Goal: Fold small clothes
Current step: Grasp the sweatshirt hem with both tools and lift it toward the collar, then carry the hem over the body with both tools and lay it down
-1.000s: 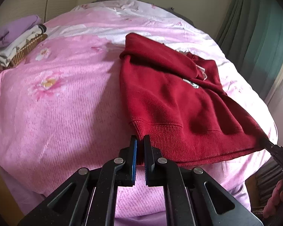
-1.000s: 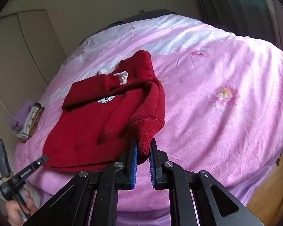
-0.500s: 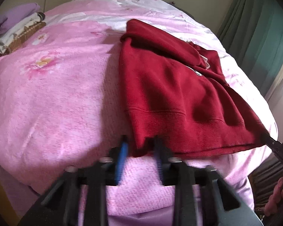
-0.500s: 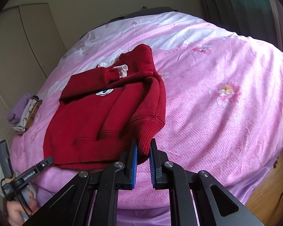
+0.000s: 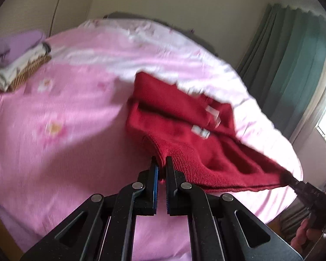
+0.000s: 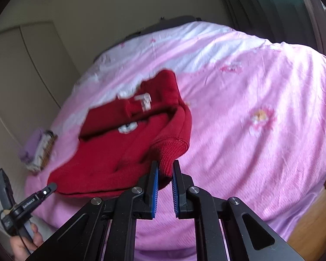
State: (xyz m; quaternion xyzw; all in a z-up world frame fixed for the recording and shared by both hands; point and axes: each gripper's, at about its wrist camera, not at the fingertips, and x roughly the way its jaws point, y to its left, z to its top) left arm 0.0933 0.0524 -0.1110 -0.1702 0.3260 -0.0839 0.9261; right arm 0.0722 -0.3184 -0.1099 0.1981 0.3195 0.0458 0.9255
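My 2 grippers each pinch the ribbed hem of the dark red knit sweatshirt (image 5: 184, 130), which lies on the pink floral bedspread (image 5: 65, 108) with its near edge raised off the bed. The left gripper (image 5: 160, 169) is clamped on the hem's left corner; the right gripper (image 6: 164, 174) is clamped on the thick ribbed right corner. Risk 1: I judge the left bite shallow, so the hem could slip out if the cloth is pulled taut. Risk 2: uneven lifting could skew the fold or spill the tucked sleeves. Risk 3: dragging could shift the collar end, which rests well beyond both grippers, towards the headboard.
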